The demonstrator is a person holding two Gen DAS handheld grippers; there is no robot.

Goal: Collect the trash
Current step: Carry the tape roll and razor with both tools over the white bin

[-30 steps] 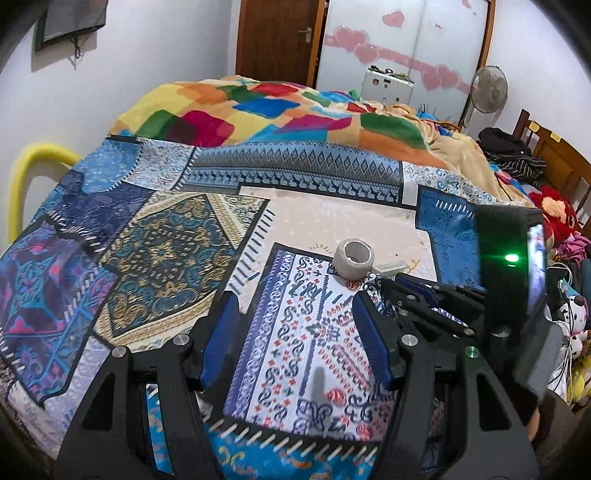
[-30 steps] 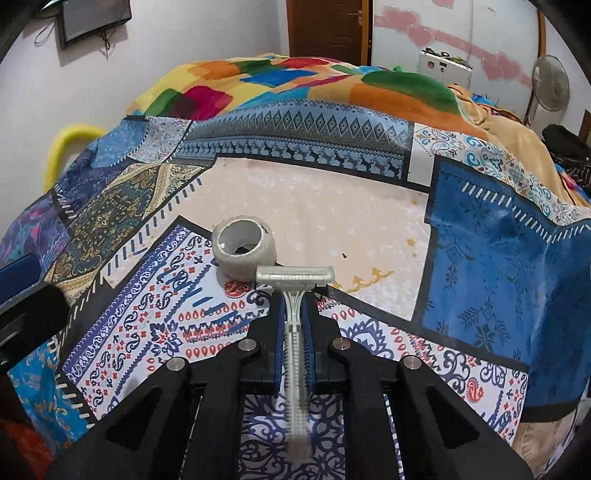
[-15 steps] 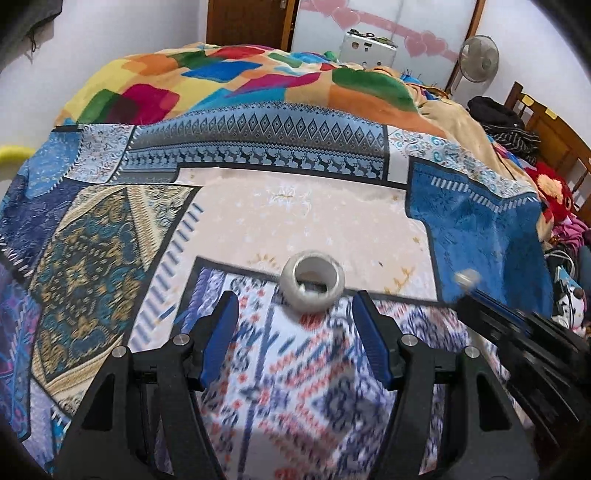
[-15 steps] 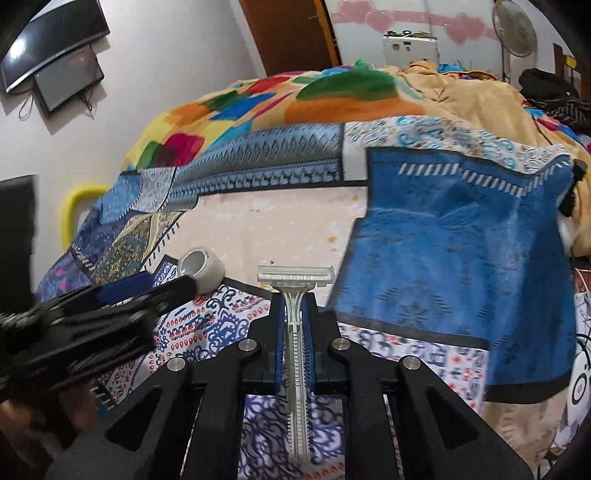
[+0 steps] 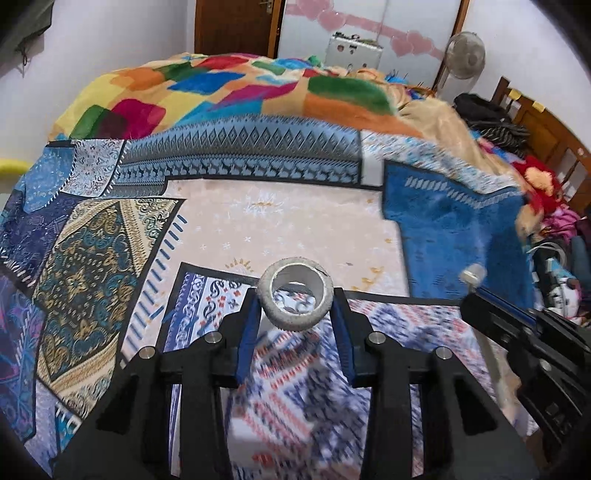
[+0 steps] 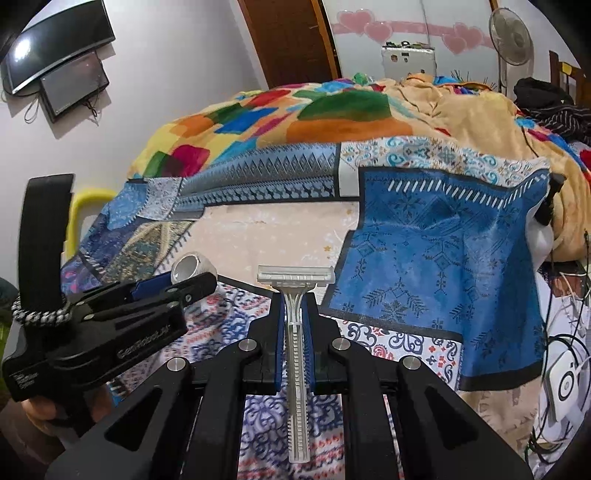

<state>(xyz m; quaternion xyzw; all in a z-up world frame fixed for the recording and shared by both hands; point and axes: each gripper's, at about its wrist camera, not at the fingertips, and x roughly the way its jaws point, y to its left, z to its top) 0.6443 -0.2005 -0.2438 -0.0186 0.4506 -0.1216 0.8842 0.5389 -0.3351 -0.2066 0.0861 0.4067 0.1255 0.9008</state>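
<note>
The right gripper clamps a razor by its handle, long axis along the jaws, head forward. The left gripper, its jaws just closing, pinches the tape roll above the bed, hole facing up.

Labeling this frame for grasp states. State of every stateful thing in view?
left hand-held gripper: jaws have just been closing, pads against the tape roll's sides
tape roll: between the left pads, hole facing up, nearly empty
right hand-held gripper: shut on the razor
razor: clamped by its handle, head forward beyond the fingertips
door: closed
fan: spinning or not, cannot tell
wall screens: dark
</note>
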